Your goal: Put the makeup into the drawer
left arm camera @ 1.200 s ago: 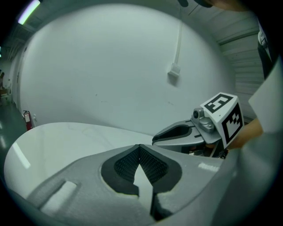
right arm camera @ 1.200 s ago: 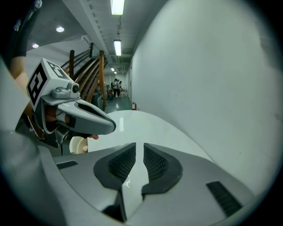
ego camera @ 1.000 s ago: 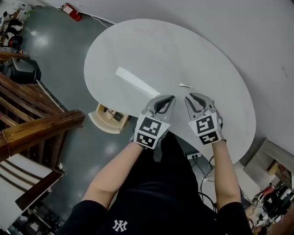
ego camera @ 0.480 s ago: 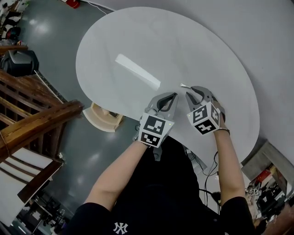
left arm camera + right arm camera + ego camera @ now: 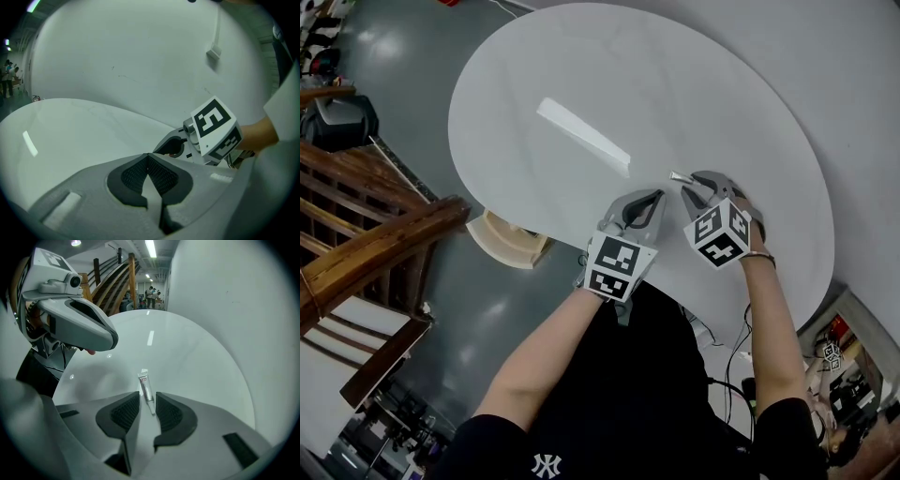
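Since right tongs (image 5: 148, 395) lowered, makeup tube (image 5: 145, 382) lies between parted jaws.

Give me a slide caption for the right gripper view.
Open right claw with the near end of a small makeup tube between its tips, lying on the white table.

The red print on the makeup tube (image 5: 146, 386) is too small to read.
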The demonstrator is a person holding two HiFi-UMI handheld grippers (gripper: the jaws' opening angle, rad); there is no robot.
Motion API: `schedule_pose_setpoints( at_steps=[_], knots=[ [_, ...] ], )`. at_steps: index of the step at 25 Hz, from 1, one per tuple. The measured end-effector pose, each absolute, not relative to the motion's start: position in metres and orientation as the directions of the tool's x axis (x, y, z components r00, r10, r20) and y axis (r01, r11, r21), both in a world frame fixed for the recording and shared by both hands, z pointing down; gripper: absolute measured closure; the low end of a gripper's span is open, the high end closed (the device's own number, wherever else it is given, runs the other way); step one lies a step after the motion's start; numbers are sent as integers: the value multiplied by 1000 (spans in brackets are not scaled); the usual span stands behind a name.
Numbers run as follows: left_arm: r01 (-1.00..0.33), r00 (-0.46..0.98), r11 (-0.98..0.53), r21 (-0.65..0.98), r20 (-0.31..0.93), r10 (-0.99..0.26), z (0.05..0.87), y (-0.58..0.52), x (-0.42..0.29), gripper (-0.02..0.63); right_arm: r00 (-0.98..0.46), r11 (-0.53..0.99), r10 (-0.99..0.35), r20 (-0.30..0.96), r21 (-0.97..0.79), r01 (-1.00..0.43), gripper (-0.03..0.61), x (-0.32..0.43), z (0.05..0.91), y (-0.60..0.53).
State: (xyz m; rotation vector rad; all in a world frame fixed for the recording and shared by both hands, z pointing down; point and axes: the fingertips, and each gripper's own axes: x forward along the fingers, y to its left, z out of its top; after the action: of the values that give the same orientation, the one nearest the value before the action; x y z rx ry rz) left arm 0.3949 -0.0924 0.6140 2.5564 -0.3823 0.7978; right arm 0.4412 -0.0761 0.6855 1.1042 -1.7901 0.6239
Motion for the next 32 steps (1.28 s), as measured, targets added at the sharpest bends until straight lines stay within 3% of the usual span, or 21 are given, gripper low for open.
schedule_pose_setpoints(
  at_steps=[13,32],
  knots=[
    [-390,793,-863,322,594,-136,617,-92,392,606,-224,479,-384,896,-14,-878,515,438,686,-72],
    [-445,809,-844,301,539,-234,577,-81,322,606,-237,400,-549,801,2,-917,517,360,617,-77]
  ],
)
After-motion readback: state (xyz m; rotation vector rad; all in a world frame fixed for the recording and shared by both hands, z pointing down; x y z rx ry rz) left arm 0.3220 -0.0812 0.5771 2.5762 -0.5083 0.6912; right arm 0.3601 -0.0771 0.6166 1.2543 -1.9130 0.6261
